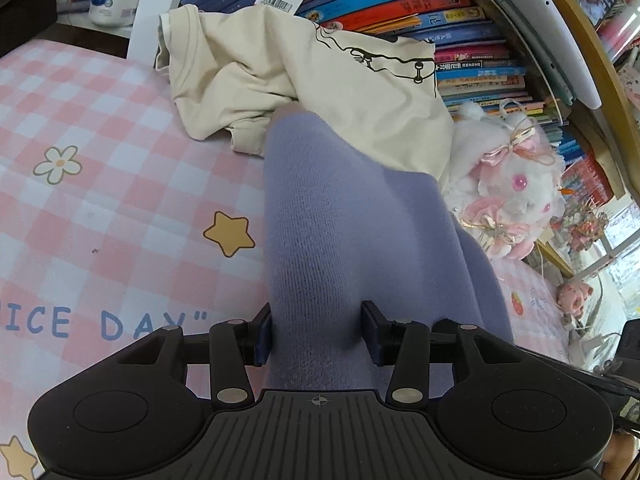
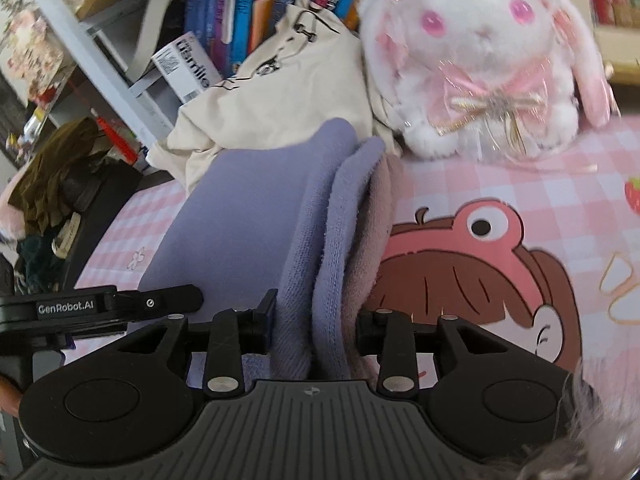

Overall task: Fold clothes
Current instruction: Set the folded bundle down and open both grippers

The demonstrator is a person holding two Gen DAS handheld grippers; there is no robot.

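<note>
Knitwear, a purple sweater [image 1: 340, 220], is pinched in the jaws of both left gripper [image 1: 316, 330] and right gripper [image 2: 314, 326]; soft, thick, limp, so its edges seem best for holding.

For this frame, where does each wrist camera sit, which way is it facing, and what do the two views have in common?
Left wrist: sits on the left gripper, looking forward along its fingers over the lavender garment clamped between them, toward the cream T-shirt and the books; only the gripper's own body shows.
Right wrist: sits on the right gripper, looking along bunched folds of the lavender garment toward the plush bunny; the left gripper's body shows at its left edge.
Shared: the garment, T-shirt, bunny, books and pink checked sheet.
</note>
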